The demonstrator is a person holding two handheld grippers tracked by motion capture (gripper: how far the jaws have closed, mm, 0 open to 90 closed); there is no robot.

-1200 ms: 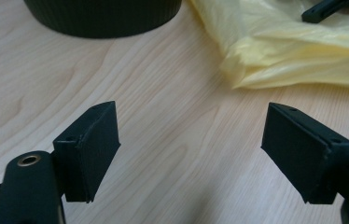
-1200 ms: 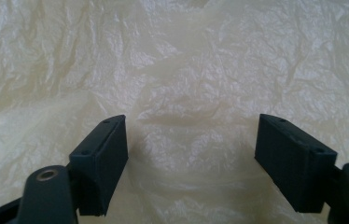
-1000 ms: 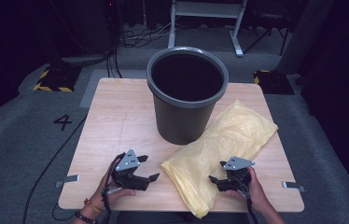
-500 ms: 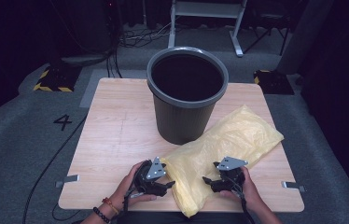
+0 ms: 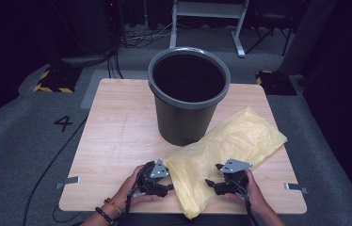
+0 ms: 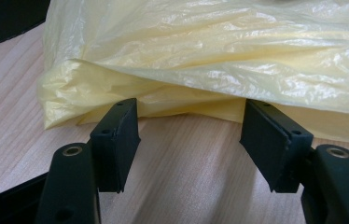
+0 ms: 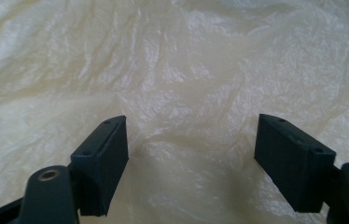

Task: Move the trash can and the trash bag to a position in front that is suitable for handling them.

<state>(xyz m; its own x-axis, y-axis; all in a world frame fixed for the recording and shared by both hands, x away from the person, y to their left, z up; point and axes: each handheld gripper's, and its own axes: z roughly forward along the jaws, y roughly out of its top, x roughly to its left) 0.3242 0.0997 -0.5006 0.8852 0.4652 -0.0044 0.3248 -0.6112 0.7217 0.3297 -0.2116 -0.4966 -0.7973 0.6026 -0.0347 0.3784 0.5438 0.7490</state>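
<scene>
A yellow plastic bag (image 5: 226,150) lies flattened on the near right part of the wooden worktop (image 5: 117,132), its far end beside the dark grey waste bin (image 5: 188,94) that stands upright toward the back, its near end reaching the front edge between the person's two hands

Over the last second the left hand-held gripper (image 5: 162,181) has come in from the bare wood at the left and dropped low to the bag's near left edge, where it now sits just beside the plastic; its jaws have just been closing from nearly full spread but remain open, and the left gripper view shows the folded rim of the bag (image 6: 163,100) lying just ahead of the two black pads (image 6: 116,140), with only bare wood between them and no plastic pinched yet

The right hand-held gripper (image 5: 214,183) has kept its place over the bag's near right portion, jaws apart and nothing held, crinkled yellow film (image 7: 186,84) spread in front of the pads (image 7: 105,161) in the right gripper view

Judging by this, the work in hand looks like taking up the bag's mouth with both tools, probably to open it and line the bin; the left side has closed in on its edge but needs a little more advance before the pinch can catch the film, which is thin and may slip
</scene>
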